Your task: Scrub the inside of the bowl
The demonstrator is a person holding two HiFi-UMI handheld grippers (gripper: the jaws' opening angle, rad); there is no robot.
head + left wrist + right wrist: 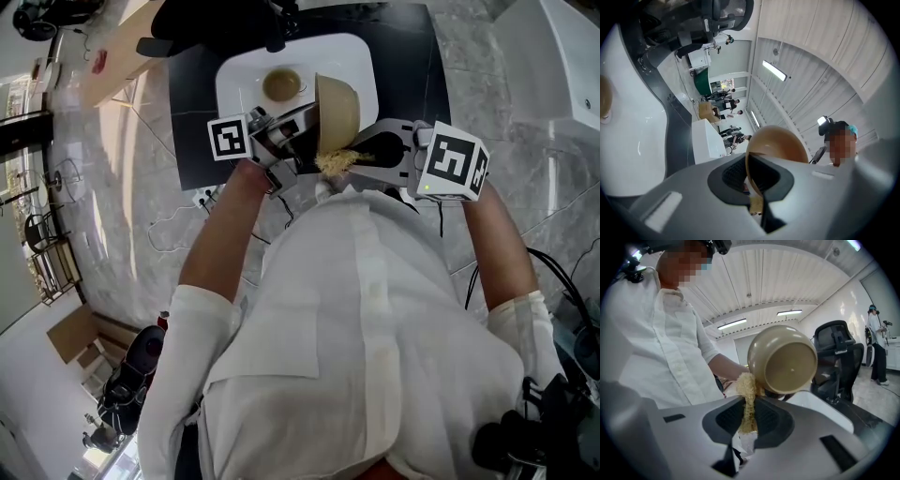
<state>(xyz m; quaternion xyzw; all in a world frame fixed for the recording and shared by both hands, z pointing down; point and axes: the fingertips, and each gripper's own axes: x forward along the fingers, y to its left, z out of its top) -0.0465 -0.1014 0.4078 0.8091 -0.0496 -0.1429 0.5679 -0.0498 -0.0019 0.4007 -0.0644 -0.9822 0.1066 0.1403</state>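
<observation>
A tan bowl point(339, 111) is held on its side above the white basin, its mouth turned toward my left gripper point(302, 142). That gripper is shut on the bowl's rim; in the left gripper view the rim runs down between the jaws of the left gripper point(757, 190) and the bowl's point(780, 143) round outside rises above them. My right gripper point(364, 159) is shut on a yellow fibrous scrubber point(335, 162). In the right gripper view the scrubber point(748, 401) sticks up from the right gripper point(749, 422) and touches the rim of the bowl point(785, 359), whose base faces the camera.
A white basin point(242, 80) lies on a dark tabletop point(192, 103) and holds a small brown dish point(282, 84). Marble floor surrounds the table. A black office chair point(836, 350) stands behind the bowl, and a person point(875, 341) stands far off at the right.
</observation>
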